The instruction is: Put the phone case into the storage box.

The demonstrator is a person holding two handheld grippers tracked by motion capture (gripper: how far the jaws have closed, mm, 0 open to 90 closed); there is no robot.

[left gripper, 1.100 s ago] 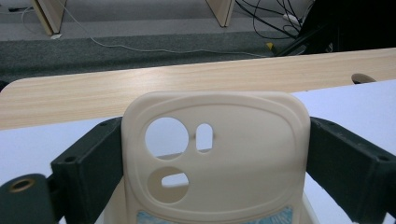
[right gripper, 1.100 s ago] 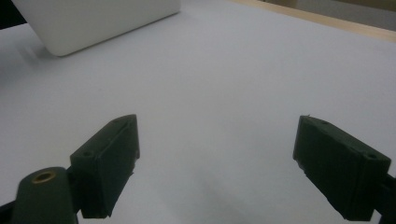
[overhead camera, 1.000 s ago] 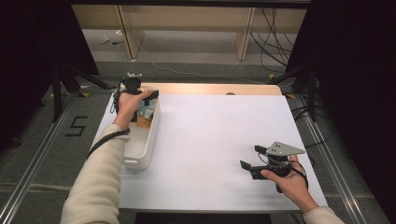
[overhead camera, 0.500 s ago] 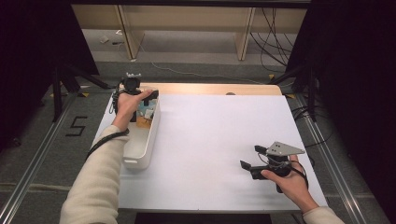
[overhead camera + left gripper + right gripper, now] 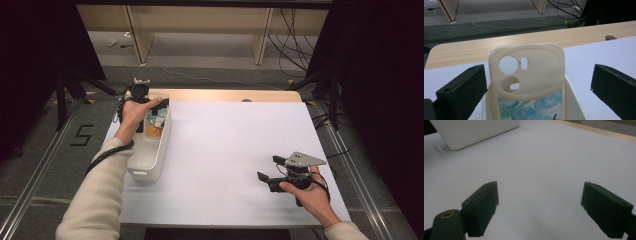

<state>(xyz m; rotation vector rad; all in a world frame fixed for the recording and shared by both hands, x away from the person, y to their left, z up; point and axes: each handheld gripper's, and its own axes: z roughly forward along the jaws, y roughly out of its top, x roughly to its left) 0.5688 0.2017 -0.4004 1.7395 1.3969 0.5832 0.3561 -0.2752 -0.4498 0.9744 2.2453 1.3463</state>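
Observation:
A cream phone case (image 5: 529, 72) with camera cut-outs and a blue wave print stands upright at the far end of a white bin (image 5: 150, 150) on the table's left side. My left gripper (image 5: 152, 112) hovers over that far end of the bin, open, its jaws wide on either side of the case without touching it. In the left gripper view my left gripper (image 5: 536, 87) frames the case. My right gripper (image 5: 269, 172) rests low over the table's near right, open, with bare white surface between its jaws; the right gripper view has my right gripper (image 5: 539, 205) pointing toward the bin (image 5: 474, 132).
The white table top (image 5: 235, 140) has a wooden strip (image 5: 240, 95) along its far edge. The bin also holds other small items (image 5: 155, 131) near the case. Cables and wooden shelf legs lie on the floor beyond the table.

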